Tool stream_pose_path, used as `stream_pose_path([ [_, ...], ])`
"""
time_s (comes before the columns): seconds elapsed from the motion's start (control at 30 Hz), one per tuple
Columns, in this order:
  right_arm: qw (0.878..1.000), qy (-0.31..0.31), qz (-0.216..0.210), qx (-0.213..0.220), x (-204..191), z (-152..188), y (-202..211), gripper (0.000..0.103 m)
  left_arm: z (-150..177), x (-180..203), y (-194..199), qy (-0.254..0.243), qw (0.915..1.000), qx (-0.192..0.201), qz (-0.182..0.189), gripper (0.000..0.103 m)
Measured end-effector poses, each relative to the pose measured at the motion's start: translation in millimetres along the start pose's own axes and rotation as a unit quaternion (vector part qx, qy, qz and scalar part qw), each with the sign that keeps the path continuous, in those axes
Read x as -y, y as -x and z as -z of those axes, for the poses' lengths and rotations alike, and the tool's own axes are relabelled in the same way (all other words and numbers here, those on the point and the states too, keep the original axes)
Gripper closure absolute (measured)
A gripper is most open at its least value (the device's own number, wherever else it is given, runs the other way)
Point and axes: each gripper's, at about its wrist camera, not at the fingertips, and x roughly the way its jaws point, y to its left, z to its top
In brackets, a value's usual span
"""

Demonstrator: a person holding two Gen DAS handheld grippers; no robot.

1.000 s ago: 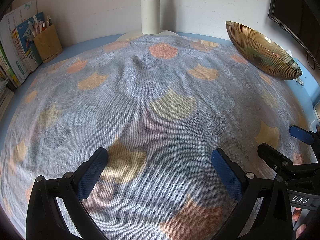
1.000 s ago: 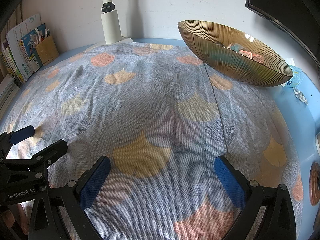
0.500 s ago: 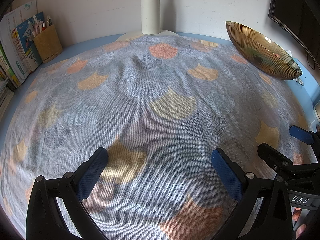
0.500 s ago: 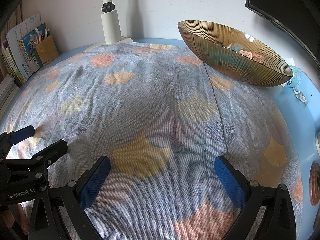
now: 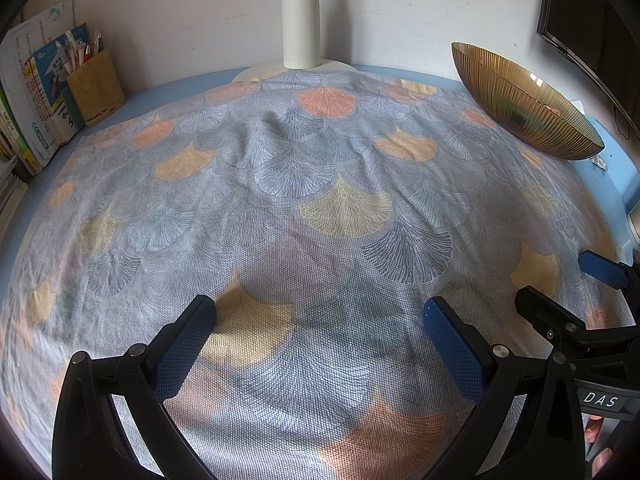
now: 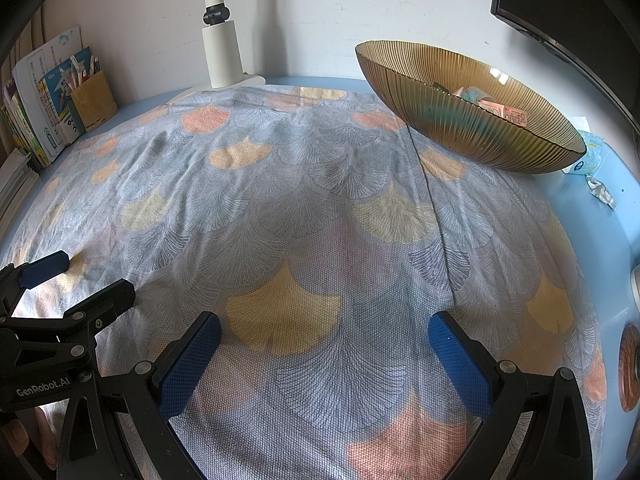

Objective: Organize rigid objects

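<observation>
Blue desk (image 6: 592, 240) covered almost fully by a fan-patterned cloth (image 5: 320, 208) in grey, yellow and orange; cloth lies mostly flat with light wrinkles toward 12 o'clock. Dark monitor (image 6: 560, 4) hangs at 2 o'clock, only its lower edge in frame. Amber ribbed glass bowl (image 6: 472, 120) sits at 1–2 o'clock on the far right edge of the cloth, tilted in both views. It holds the small rigid items: a pink printed packet (image 6: 508, 114) and a pale blue piece beside it, too small to identify. White lamp post (image 5: 302, 24) on a round base stands at 12 o'clock against the wall. Books (image 5: 36, 92) stand upright at 10 o'clock, with a tan pen holder (image 5: 94, 88) full of pens just beside them. Light blue tissue pack (image 6: 592, 156) and a crumpled wrapper (image 6: 600, 192) lie on bare desk at 3 o'clock, near the bowl.

Left gripper (image 5: 320, 324) is low over the cloth at 6 o'clock, blue pads wide apart, nothing between them. Right gripper (image 6: 324, 332) is just beside it, pads also spread wide, empty. Each gripper shows at the edge of the other's view. Fingertips of the person's hand (image 5: 596, 436) show under the right tool.
</observation>
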Motion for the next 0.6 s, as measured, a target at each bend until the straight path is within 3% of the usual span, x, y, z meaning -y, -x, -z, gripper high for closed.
stream_pose_path([
  [0.6, 1.0, 0.0, 0.0, 0.0, 0.1, -0.1, -0.1, 0.0, 0.8, 0.0, -0.2, 0.0, 1.0, 0.0, 0.0, 0.0],
])
